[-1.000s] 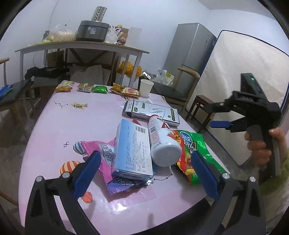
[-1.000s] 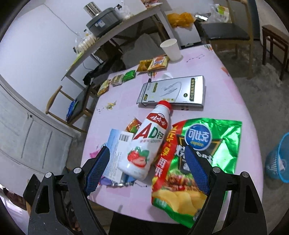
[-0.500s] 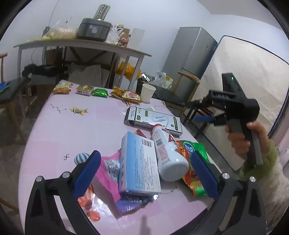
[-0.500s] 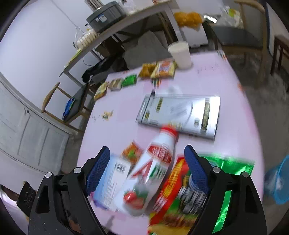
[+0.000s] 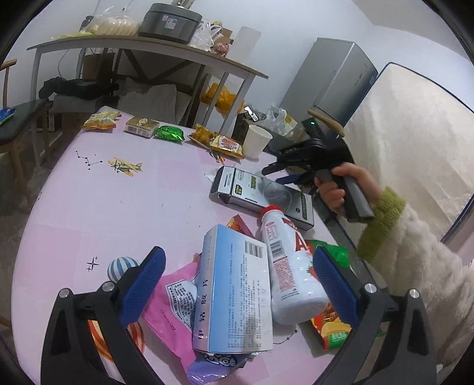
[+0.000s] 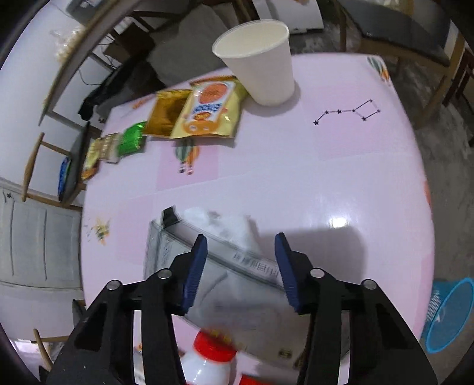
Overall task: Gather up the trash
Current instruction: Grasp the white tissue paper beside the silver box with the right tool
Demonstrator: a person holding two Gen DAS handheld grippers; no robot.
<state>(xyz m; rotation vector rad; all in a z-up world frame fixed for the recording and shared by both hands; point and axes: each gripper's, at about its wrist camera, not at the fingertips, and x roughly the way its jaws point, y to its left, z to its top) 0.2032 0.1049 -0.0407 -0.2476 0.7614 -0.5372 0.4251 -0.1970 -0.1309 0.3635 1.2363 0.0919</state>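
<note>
Swinging out from the near pile, our right gripper (image 6: pixel 240 266) now hangs over the far end of the silver box (image 5: pixel 260 192), where a white tissue (image 6: pixel 225 225) lies. Its jaws are closing, half-narrowed, the tissue ahead between the tips but not yet pinched. Our left gripper (image 5: pixel 237 284) stays spread wide over the carton (image 5: pixel 234 287) and bottle (image 5: pixel 284 266), gripping nothing. We judge the tissue goes first; the blue bin (image 6: pixel 450 314) waits right of the table (image 5: pixel 103 207).

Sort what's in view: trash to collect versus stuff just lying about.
Trash:
silver box
tissue
bottle
blue carton
chip bag
paper cup
snack packets

Lying about:
rice cooker
fridge
mattress
</note>
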